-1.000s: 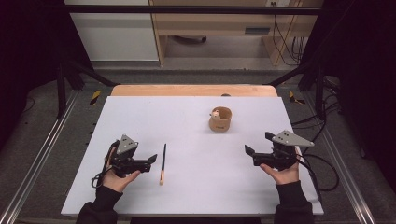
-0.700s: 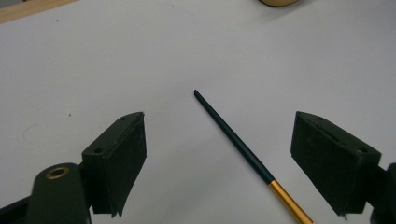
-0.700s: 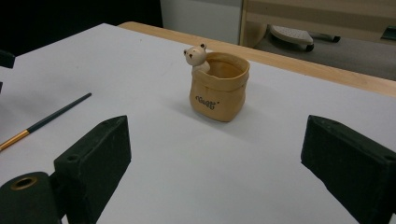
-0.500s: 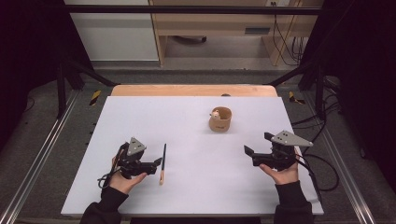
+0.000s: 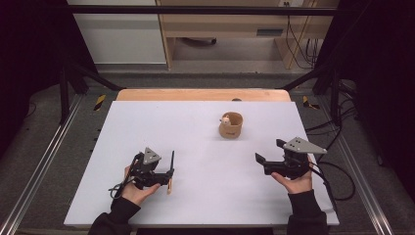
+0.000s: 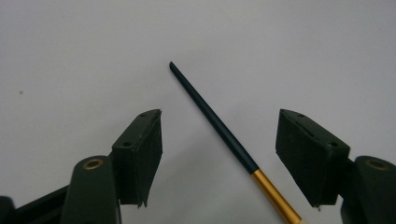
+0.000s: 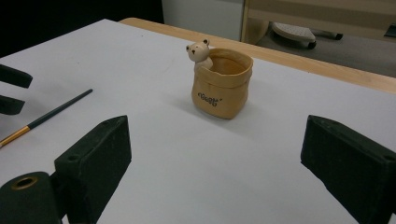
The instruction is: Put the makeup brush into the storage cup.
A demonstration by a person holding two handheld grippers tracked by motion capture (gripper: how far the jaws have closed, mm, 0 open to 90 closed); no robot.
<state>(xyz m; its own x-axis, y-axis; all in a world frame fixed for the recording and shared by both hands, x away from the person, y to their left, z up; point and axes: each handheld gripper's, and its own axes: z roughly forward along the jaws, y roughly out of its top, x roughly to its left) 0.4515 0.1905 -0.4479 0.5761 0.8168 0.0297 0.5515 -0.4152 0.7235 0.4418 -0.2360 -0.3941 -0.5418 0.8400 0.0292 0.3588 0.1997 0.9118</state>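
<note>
While its jaws gape, the left hand-held gripper (image 6: pixel 219 158) straddles the paintbrush (image 6: pixel 212 114) — untouched

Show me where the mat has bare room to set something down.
Most of the white mat is bare: the far-left stretch, and the middle between the brush and the right gripper. Crowded only around the bear cup and at the left gripper, open astride the brush.

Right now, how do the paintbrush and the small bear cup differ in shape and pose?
The paintbrush is thin, dark with a gold band, and lies flat; the bear cup is squat, tan and stands upright, mouth open. The brush lies between the left gripper and its open jaws; the cup stands apart ahead of the right gripper. Both rest on the white table.
</note>
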